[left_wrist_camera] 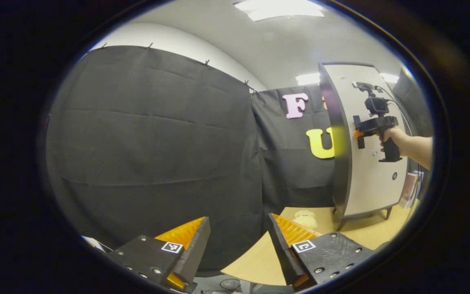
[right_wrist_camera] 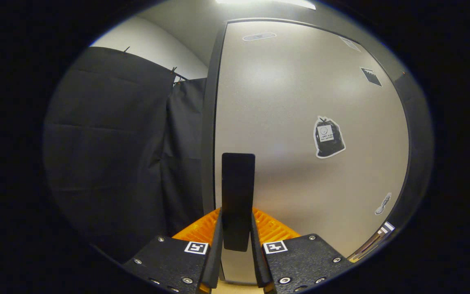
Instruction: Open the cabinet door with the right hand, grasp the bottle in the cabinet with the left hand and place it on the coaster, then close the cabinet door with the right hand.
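The cabinet (left_wrist_camera: 341,163) stands on a wooden table at the right of the left gripper view, with its pale door (left_wrist_camera: 369,183) facing right. A person's hand (left_wrist_camera: 394,136) holds my right gripper (left_wrist_camera: 357,134) against the door's black handle. In the right gripper view the pale door (right_wrist_camera: 300,122) is close in front, and my right gripper (right_wrist_camera: 237,214) is shut on the upright black handle (right_wrist_camera: 238,183), one finger on each side. The door looks flush with the cabinet or barely ajar. My left gripper (left_wrist_camera: 239,220) is open and holds nothing, hanging left of the cabinet over the table's edge.
The light wooden table (left_wrist_camera: 259,261) runs under the cabinet's short legs. A pale plush toy (left_wrist_camera: 305,218) lies on it near the cabinet's foot. Black cloth walls close off the left and back. Stickers (right_wrist_camera: 328,136) dot the door.
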The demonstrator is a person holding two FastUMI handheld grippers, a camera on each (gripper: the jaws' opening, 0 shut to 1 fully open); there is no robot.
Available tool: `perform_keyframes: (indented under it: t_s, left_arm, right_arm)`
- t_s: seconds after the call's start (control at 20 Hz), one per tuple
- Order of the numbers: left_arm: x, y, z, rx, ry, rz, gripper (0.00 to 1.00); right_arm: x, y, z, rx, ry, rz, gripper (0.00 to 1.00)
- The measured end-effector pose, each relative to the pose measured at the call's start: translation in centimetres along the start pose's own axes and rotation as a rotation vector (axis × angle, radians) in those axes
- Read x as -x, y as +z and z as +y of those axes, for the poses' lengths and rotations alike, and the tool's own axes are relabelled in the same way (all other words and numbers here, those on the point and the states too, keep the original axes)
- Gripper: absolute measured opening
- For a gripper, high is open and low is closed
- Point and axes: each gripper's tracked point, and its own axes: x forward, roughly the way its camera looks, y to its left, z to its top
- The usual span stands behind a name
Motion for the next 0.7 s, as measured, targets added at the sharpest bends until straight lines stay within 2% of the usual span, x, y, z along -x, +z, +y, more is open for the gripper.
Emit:
perform_keyframes:
  t_s: [0.05, 0.1, 0.15, 0.2, 0.25, 0.3, 0.35, 0.4, 0.55, 0.6, 0.7]
  left_arm:
    - [0.0, 0.0, 0.0, -0.001, -0.004, -0.001, 0.85]
    - [-0.1, 0.0, -0.1, -0.002, -0.009, -0.001, 0.85]
    - [-0.1, 0.1, -0.2, -0.003, -0.016, -0.003, 0.81]
    - [-0.3, 0.2, -0.4, -0.002, -0.022, -0.008, 0.86]
    - [-0.4, 0.4, -0.5, 0.000, -0.029, -0.013, 0.86]
    - [-0.6, 0.4, -0.9, 0.001, -0.039, -0.014, 0.81]
    - [-0.7, 0.4, -1.3, 0.002, -0.048, -0.014, 0.85]
    - [-0.8, 0.3, -1.7, 0.003, -0.058, -0.014, 0.76]
    - [-1.2, 0.5, -3.4, 0.013, -0.094, -0.016, 0.77]
    - [-1.2, 0.5, -4.1, 0.015, -0.110, -0.018, 0.86]
    - [-1.5, 0.8, -5.9, 0.016, -0.144, -0.024, 0.86]
  right_arm:
    - [0.2, 0.0, 0.0, -0.010, -0.004, 0.002, 0.31]
    - [0.2, 0.0, 0.1, -0.016, -0.007, 0.005, 0.23]
    - [0.3, -0.1, 0.0, -0.013, -0.007, 0.010, 0.19]
    - [0.5, 0.0, 0.0, -0.014, -0.002, 0.008, 0.18]
    - [0.7, -0.1, 0.1, -0.016, 0.006, 0.007, 0.18]
    - [1.0, 0.0, 0.2, -0.020, 0.017, 0.004, 0.18]
    - [1.3, 0.0, 0.3, -0.023, 0.029, 0.003, 0.18]
    - [1.7, 0.1, 0.3, -0.019, 0.040, 0.001, 0.18]
    - [3.3, 0.3, 0.7, -0.022, 0.081, -0.008, 0.18]
    - [3.9, 0.4, 0.9, -0.022, 0.096, -0.009, 0.18]
    - [5.2, 0.6, 1.0, -0.023, 0.117, -0.009, 0.18]
